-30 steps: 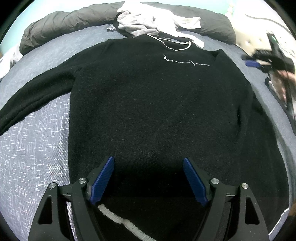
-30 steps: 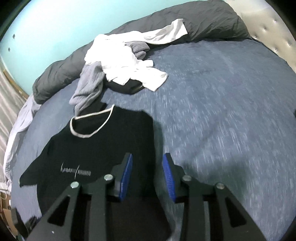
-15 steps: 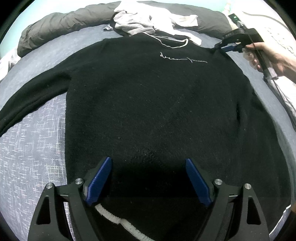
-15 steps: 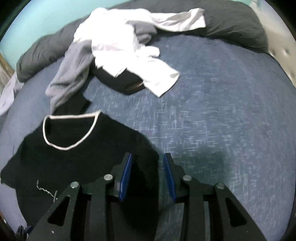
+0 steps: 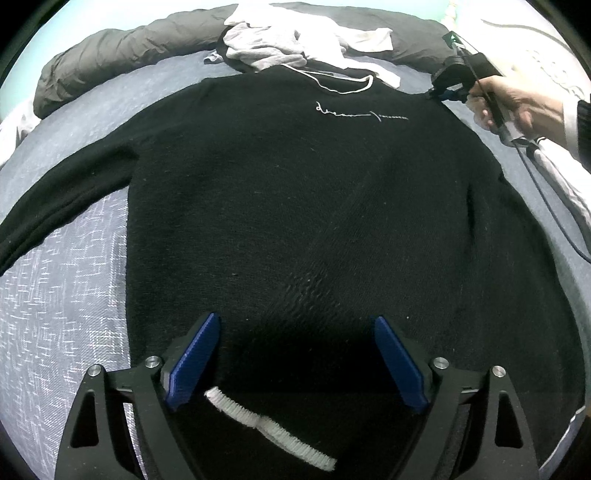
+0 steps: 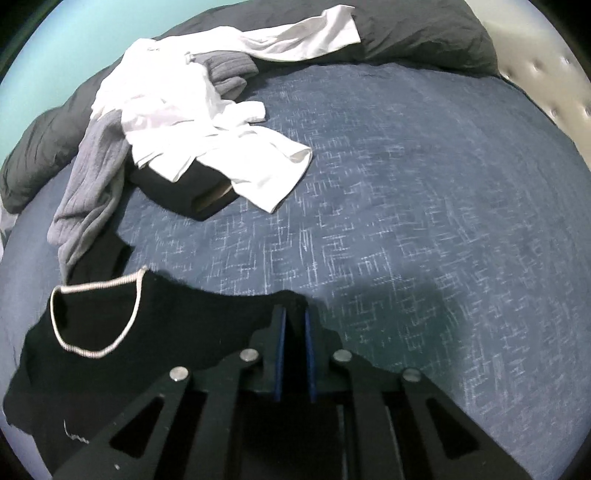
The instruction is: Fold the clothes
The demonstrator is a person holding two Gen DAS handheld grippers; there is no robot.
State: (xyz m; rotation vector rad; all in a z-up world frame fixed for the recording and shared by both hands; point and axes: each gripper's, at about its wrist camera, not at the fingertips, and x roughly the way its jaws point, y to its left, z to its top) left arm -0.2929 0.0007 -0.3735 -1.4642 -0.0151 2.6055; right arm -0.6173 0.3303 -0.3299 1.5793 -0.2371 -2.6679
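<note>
2 hand-held grippers: left hand-held gripper (image 5: 295,363) opening, empty; right hand-held gripper (image 6: 294,321) closing on black sweater (image 5: 306,206) shoulder.

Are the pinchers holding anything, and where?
The right gripper is closing on the black sweater at its shoulder corner. The left gripper holds nothing, its jaws opening above the hem.

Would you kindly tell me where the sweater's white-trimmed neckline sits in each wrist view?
Left wrist: neckline at top centre, beyond the chest script.
Right wrist: neckline at lower left, left of the right gripper, whose jaws are closing on the sweater's shoulder.
Shared landmark: the white garment, and.
</note>
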